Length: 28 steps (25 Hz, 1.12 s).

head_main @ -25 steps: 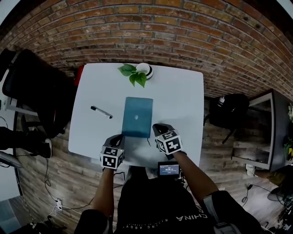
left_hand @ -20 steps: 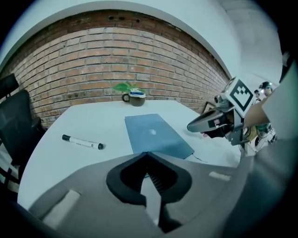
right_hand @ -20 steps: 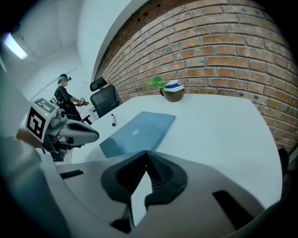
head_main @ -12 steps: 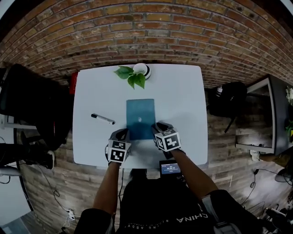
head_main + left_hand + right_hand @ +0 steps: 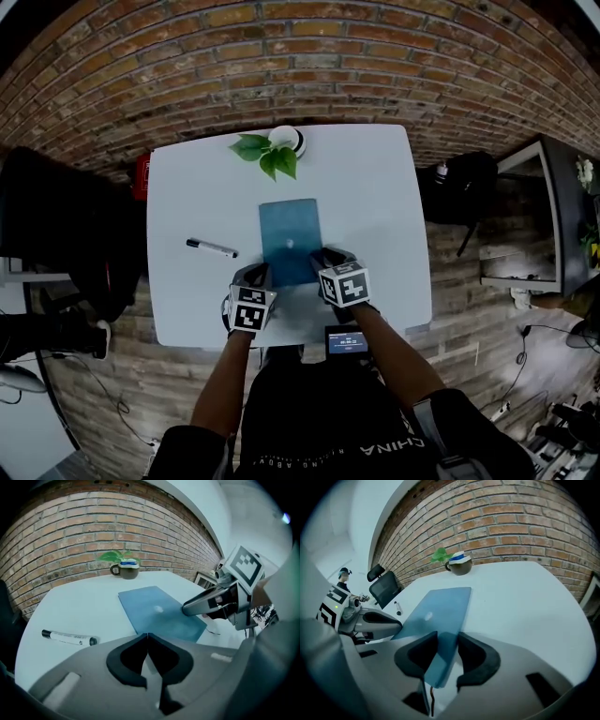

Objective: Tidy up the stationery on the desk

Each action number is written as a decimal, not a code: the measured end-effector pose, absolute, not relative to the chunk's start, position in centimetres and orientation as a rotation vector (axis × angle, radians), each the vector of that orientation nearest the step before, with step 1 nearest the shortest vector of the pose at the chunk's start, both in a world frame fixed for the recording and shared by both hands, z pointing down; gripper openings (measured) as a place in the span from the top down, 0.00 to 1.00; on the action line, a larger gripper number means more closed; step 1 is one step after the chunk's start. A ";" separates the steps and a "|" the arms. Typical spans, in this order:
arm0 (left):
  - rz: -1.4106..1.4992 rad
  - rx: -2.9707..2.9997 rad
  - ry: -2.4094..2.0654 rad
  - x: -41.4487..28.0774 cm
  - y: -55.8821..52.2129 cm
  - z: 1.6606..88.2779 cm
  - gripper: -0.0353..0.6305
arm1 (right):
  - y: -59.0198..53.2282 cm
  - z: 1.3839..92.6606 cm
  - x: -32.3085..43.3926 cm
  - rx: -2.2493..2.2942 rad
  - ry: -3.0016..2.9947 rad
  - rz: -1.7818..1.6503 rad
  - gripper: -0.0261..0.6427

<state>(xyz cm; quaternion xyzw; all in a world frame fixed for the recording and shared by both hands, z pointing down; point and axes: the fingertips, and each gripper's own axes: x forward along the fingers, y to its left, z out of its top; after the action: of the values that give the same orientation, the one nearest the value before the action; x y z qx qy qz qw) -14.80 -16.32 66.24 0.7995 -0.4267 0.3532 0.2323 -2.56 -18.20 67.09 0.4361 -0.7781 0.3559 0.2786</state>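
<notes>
A: How are the jaws of the left gripper (image 5: 148,635) held?

B: They are shut tight, tip to tip, and nothing is caught between them. They are pointed down at the desk (image 5: 375,206), just beside the near left corner of the blue notebook (image 5: 289,236).

A: And the right gripper (image 5: 447,644)?

B: Its jaws have just been opening, and they are spread wide now. The near right corner of the notebook is seen between them, but it does not look squeezed. It seems the notebook is being let go.

A: Why would it be let go there?

B: It is likely wanted just there. It is laid flat in the middle of the desk, with its long sides lined up from near to far.

A: What else is to be tidied?

B: A marker pen (image 5: 211,247) is seen on the desk to the left of the notebook, well apart from it. It is probably to be picked up next, and the shut left jaws would have to be opened first.

A: And at the far side?

B: A small plant in a cup (image 5: 281,148) is kept at the far edge, out of the way.
</notes>
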 end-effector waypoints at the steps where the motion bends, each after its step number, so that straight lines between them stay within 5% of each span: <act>1: 0.968 2.202 -1.172 -14.8 -16.3 66.3 0.93 | -18.2 67.1 -2.6 1.180 -2.084 0.956 0.74; 28: 0.944 2.230 -1.079 -15.3 -16.3 66.2 0.93 | -17.8 58.9 -4.6 1.152 -2.276 0.871 0.88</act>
<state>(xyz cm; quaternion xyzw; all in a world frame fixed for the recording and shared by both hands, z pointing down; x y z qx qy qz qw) -15.28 -16.25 66.15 0.8160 -0.3949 0.3453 0.2428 -4.56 -17.79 58.89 0.4168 -0.8235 0.3150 0.2212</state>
